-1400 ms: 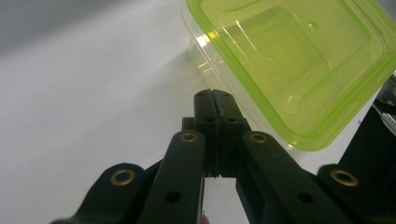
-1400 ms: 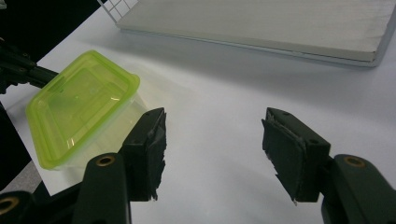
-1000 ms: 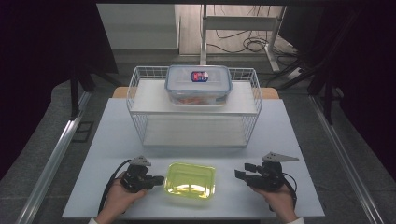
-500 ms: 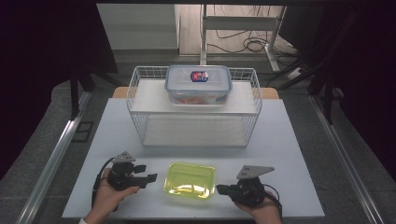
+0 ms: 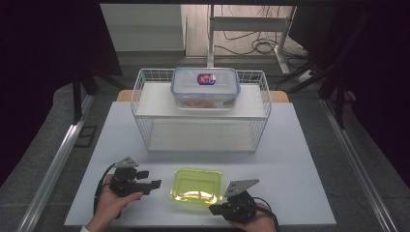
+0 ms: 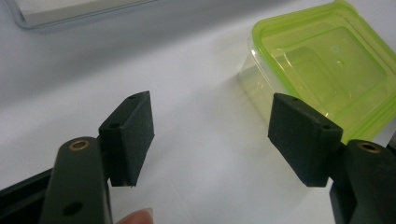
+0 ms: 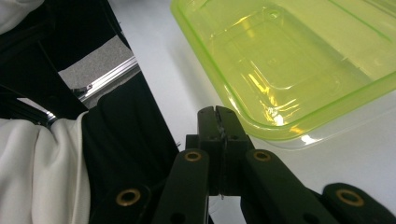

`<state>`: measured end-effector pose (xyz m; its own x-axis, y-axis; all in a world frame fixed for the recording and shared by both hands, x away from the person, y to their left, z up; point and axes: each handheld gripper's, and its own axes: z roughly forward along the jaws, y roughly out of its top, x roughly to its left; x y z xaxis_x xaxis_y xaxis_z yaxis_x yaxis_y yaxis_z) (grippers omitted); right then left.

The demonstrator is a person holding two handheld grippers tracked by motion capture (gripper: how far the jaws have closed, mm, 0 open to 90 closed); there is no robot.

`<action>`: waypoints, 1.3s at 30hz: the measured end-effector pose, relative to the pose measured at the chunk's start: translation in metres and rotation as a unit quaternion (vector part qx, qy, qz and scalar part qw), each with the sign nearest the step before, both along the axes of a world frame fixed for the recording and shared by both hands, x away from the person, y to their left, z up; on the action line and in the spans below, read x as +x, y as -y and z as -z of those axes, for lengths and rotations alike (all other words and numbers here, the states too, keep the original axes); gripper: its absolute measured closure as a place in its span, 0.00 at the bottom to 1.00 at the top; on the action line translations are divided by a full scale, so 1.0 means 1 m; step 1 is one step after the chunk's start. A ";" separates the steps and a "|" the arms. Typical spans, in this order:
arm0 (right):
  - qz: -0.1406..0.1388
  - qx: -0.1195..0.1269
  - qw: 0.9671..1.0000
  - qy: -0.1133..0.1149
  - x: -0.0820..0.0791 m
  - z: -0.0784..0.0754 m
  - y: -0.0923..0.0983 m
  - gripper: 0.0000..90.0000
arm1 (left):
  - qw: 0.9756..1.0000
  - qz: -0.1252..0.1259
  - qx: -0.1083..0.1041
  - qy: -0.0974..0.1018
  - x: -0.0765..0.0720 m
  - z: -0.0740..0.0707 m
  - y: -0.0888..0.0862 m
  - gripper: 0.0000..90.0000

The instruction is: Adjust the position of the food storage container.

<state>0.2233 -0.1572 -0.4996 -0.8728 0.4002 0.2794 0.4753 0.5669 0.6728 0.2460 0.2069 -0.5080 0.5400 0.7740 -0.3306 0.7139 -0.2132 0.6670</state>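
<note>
While the green container (image 5: 196, 185) is sitting on the desk (image 5: 300, 159) between both tools, the left hand-held gripper (image 5: 155, 183) has just been opening, empty, and the right hand-held gripper (image 5: 213, 210) is resting closed, empty, near its front corner. Lifting probably needs a firm rim grip.

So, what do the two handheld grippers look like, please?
Both are black. The left gripper has two blocky, flat-faced jaws on arms with brass-coloured rivets, seen in its own view. The right gripper has the same black arms and brass rivets. Each carries a grey three-cornered plate on top and trails a black cable. White fabric shows in the right gripper view.
</note>
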 end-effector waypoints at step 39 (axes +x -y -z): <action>0.132 0.043 0.990 0.025 0.033 -0.013 0.063 0.95 | 1.000 -0.005 -0.017 0.004 -0.005 -0.007 0.002 0.30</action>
